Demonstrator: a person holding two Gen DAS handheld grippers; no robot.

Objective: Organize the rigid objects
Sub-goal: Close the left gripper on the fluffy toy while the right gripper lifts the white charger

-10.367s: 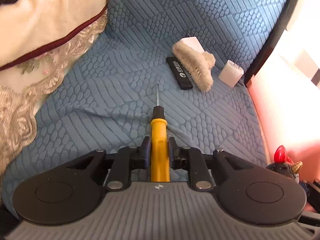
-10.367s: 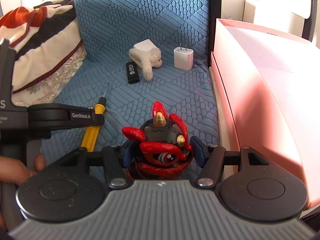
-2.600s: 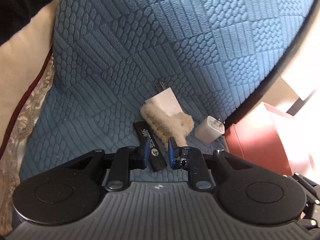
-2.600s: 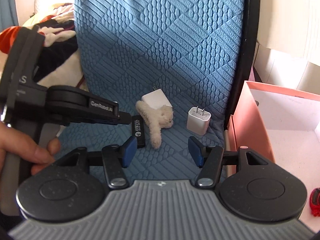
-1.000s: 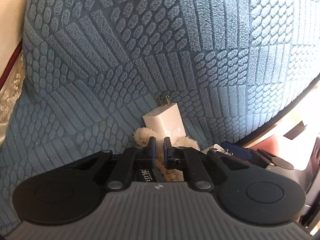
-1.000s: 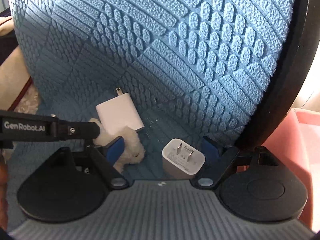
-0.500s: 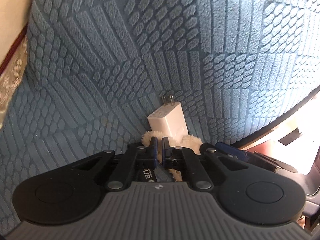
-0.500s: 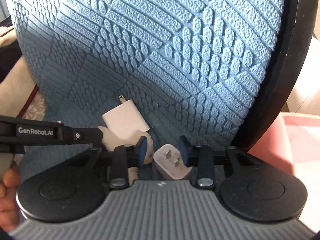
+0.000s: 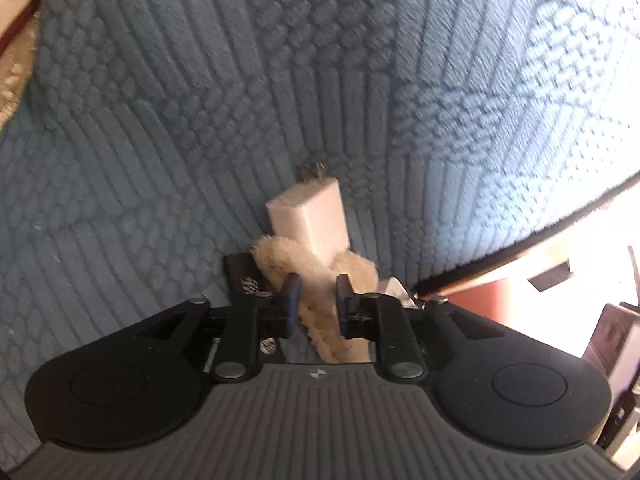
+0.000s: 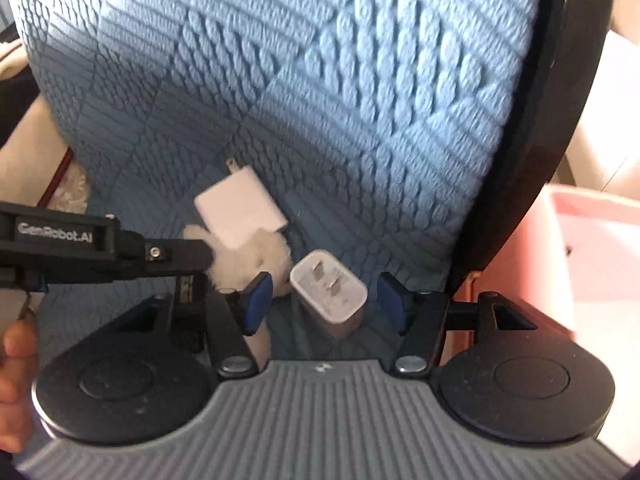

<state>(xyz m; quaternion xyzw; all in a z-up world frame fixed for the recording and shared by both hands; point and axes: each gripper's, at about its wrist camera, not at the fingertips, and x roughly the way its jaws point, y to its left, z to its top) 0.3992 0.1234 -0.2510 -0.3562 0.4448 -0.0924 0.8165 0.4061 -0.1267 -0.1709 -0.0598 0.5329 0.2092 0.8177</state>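
Jaws apart, right gripper (image 10: 325,298) pointing downward.

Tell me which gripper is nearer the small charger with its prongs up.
Right. The right gripper has the small charger between its open jaws, untouched; the left gripper straddles the plush toy beside it.
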